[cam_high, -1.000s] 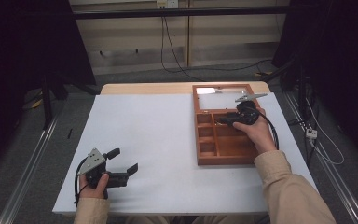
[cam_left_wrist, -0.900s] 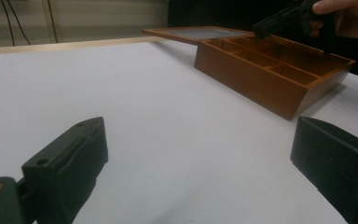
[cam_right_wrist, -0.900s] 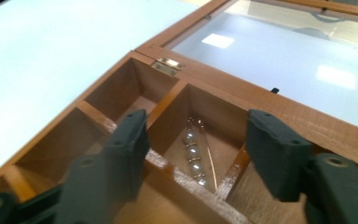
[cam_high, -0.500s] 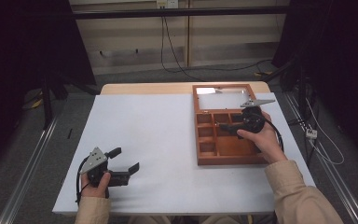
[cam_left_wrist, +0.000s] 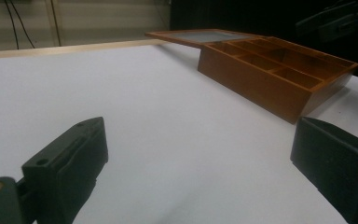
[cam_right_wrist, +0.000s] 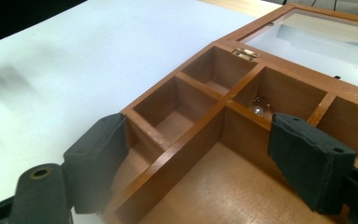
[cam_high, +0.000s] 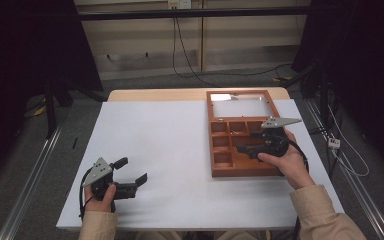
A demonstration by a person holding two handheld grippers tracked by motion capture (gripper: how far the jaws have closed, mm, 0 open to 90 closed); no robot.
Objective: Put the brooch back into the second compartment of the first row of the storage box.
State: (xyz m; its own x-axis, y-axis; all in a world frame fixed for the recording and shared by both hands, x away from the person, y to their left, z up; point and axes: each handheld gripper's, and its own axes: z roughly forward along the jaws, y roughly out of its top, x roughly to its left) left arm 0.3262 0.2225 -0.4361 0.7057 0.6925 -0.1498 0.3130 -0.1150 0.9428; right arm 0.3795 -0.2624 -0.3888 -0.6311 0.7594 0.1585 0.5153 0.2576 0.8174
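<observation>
The wooden box [cam_high: 240,142] lies on the right half of the white table [cam_high: 170,150], its glass lid [cam_high: 240,105] folded flat on the far side. The right gripper [cam_high: 244,148] hovers over the box's near compartments, forearm slanting in from the near right corner, jaws pointing left; they have just been opening and now stand spread with nothing between them (a small shiny item [cam_right_wrist: 259,108] sits in one compartment ahead). Well left of the box, the left gripper [cam_high: 130,172] rests low, jaws apart and empty
</observation>
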